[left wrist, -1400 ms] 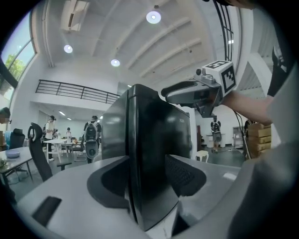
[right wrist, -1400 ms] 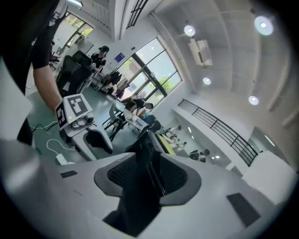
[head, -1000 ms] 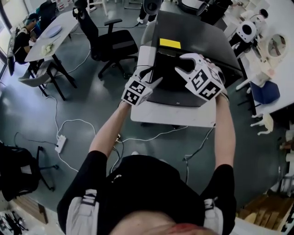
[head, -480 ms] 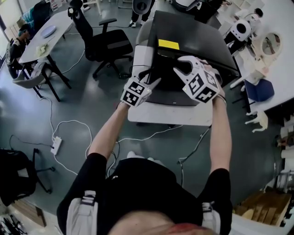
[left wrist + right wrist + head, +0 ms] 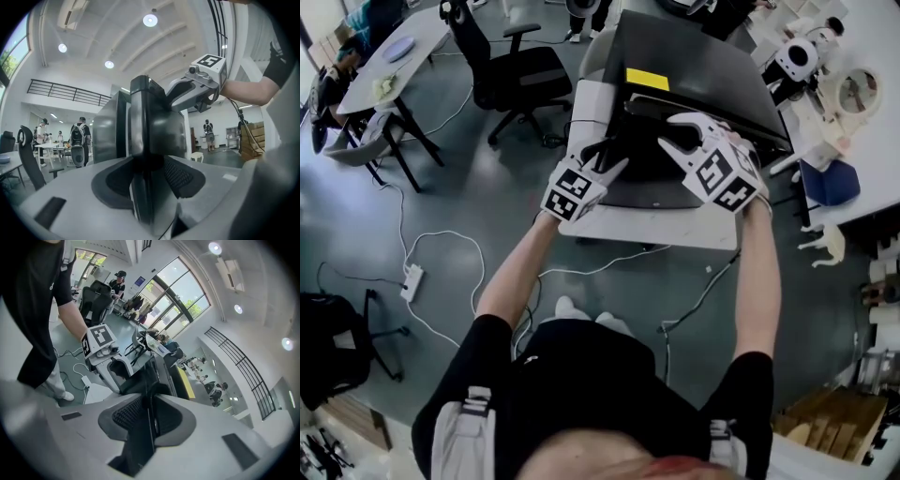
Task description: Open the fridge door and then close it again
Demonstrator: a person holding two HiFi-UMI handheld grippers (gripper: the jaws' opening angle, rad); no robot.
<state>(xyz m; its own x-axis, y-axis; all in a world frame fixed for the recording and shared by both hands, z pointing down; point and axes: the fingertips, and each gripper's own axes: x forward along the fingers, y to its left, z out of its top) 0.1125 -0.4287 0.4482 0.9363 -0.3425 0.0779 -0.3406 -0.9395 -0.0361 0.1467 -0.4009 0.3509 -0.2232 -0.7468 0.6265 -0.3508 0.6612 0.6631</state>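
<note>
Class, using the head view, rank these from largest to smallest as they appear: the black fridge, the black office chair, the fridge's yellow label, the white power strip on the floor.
1. fridge
2. office chair
3. yellow label and power strip: they look about alike, so no ranking between them.

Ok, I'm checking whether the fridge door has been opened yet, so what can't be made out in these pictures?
Inside of the fridge: no view shows it; the head view only looks down on its top.
Whether the door is ajar: the door edge fills both gripper views, too close to judge.
Print on the yellow label: too small in the head view.
</note>
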